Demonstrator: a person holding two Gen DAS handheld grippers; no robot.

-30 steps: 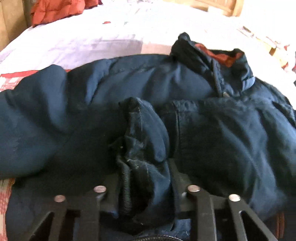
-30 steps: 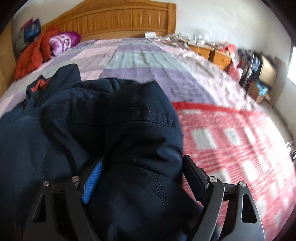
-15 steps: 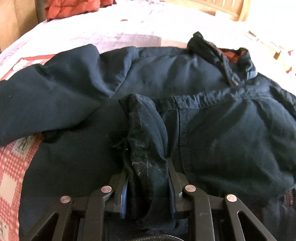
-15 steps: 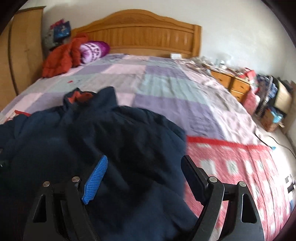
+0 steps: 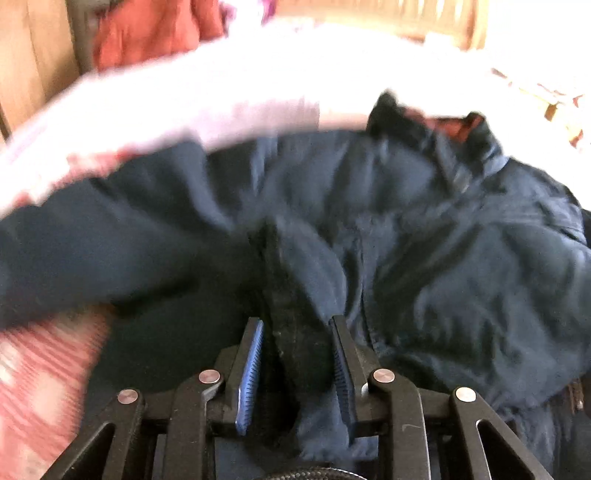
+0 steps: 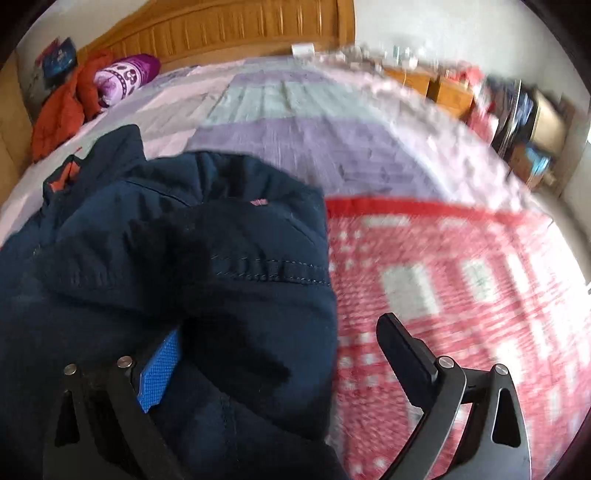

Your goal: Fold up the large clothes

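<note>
Right wrist: wooden headboard (image 6: 236,33), red checked blanket (image 6: 461,280) on bed.

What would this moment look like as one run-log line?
left gripper: shut on jacket cuff | right gripper: open, jaws just widened, jacket edge between, ungripped | surface: bed

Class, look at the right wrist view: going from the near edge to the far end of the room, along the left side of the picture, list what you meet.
Right gripper → navy jacket → orange garment → purple pillow → wooden headboard.
</note>
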